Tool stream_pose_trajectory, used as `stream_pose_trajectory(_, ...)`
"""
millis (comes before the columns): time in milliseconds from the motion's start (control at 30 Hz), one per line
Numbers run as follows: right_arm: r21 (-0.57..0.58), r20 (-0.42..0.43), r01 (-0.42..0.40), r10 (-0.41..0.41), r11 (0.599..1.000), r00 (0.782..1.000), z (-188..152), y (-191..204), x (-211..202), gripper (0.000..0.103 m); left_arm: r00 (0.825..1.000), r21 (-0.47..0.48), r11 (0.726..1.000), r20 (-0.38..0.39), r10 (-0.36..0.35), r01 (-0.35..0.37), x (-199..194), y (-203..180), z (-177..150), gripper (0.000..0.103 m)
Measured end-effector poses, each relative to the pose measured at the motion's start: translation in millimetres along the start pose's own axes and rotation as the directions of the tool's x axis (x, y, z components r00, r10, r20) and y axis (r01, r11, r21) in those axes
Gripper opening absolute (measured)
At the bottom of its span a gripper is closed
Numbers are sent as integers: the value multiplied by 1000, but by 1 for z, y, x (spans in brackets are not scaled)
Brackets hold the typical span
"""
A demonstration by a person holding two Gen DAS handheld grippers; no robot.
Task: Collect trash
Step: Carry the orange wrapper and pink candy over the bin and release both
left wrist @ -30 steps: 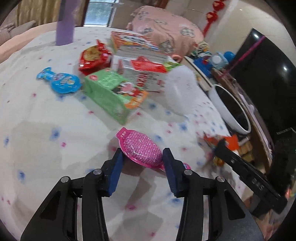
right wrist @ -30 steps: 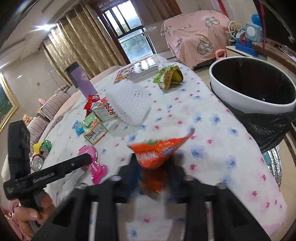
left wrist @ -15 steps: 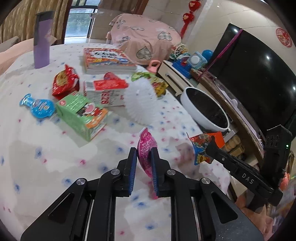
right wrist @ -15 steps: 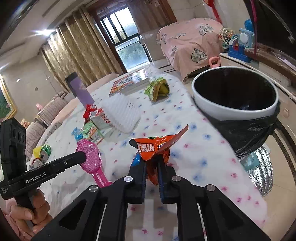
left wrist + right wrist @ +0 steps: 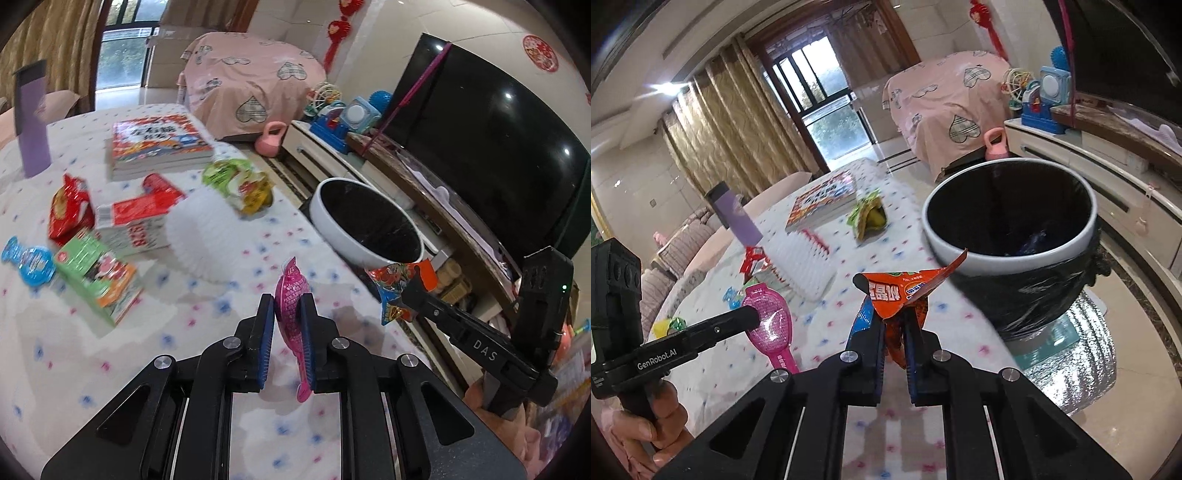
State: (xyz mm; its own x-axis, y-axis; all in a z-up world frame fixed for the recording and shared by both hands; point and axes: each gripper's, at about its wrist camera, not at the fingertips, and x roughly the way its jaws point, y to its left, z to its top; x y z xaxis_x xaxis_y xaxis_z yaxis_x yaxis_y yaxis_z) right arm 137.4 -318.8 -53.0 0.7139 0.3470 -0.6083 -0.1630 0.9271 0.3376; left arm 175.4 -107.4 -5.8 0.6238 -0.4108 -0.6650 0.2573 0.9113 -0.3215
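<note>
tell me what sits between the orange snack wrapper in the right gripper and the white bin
Nothing: the right wrist view shows only bare floral tablecloth between orange snack wrapper and white bin.

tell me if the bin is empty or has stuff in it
Nearly empty: the right wrist view shows the bin with a black liner and something small and blue at the bottom.

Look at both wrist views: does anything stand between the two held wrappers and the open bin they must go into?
Nothing visible does. The orange wrapper in the right gripper is just short of the bin. The pink wrapper in the left gripper has only bare tablecloth ahead. The bin's mouth is uncovered.
</note>
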Motion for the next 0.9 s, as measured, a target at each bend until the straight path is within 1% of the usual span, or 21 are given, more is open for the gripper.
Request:
stream_pose_trajectory(200,21,31,21,-22,1000,999,12,-17,-8,9,1000,34,999,2,-22,22,10,-20,15,13)
stream_pose_trajectory(533,48,60,58,-61,997,996,30,-47,-15,9,998,74,996,-20,-54,55,39,-47,38,13)
stream_pose_trajectory(900,47,74,92,-95,995,993,50,-69,-12,9,996,74,994,-34,-83,86,68,-64,67,13)
